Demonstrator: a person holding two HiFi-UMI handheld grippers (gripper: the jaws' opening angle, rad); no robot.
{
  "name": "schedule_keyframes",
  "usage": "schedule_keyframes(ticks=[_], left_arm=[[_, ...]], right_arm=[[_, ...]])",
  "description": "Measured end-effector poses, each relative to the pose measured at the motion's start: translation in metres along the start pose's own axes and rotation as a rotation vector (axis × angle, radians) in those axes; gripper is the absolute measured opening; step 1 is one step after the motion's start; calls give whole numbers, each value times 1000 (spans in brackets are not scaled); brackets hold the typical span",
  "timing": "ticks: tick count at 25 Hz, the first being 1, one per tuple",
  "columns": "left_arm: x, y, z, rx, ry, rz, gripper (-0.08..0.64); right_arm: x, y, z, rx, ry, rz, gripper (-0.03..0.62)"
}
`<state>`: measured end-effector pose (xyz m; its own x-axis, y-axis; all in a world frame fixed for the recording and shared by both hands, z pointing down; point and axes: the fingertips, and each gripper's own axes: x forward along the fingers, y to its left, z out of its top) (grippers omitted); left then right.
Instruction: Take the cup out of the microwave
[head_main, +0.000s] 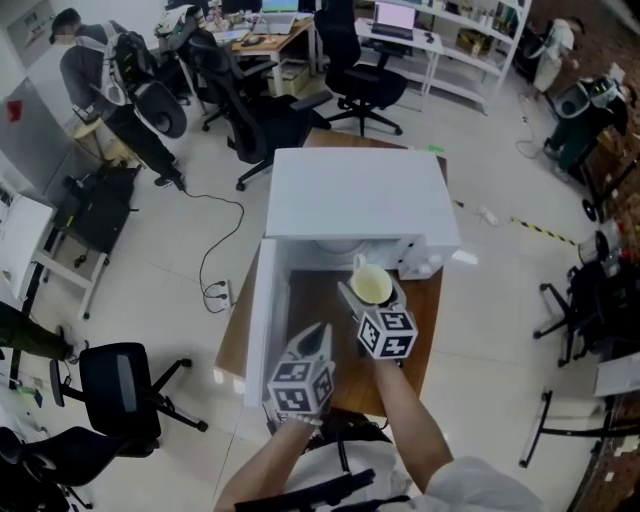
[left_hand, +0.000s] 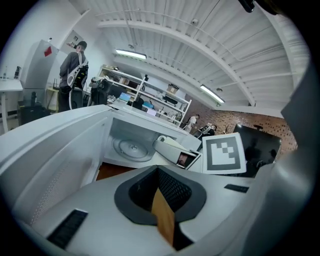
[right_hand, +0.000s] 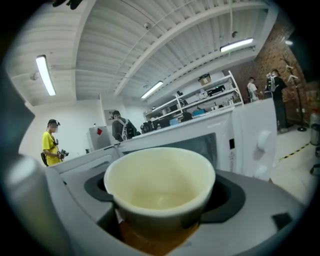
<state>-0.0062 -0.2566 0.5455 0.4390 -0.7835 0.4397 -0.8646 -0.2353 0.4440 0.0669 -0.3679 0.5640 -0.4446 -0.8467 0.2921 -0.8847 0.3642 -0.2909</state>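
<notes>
A pale cream cup (head_main: 372, 284) hangs just in front of the open white microwave (head_main: 355, 190), and my right gripper (head_main: 371, 298) is shut on it. In the right gripper view the cup (right_hand: 160, 180) fills the space between the jaws and looks empty. The microwave door (head_main: 262, 320) is swung open to the left. My left gripper (head_main: 318, 336) is lower and to the left, beside the door, its jaws together with nothing in them. The left gripper view shows the bare glass turntable (left_hand: 131, 148) inside the cavity and the cup (left_hand: 169, 143) in the right gripper.
The microwave stands on a wooden table (head_main: 415, 330). Office chairs (head_main: 120, 385) stand around it, and a cable (head_main: 215, 255) runs across the floor at the left. People (head_main: 85, 60) are at the far back left.
</notes>
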Motion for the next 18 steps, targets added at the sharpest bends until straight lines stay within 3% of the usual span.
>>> schedule_keyframes(ticks=[7,18], left_arm=[[-31,-16,-11,22,-30,-47,-8],[-84,-52,-34,17,-50,-134,-8]], right_arm=[[-87,22,24,-54,-43,-18,479],[-211,54,40,-13,-133,-59,479]])
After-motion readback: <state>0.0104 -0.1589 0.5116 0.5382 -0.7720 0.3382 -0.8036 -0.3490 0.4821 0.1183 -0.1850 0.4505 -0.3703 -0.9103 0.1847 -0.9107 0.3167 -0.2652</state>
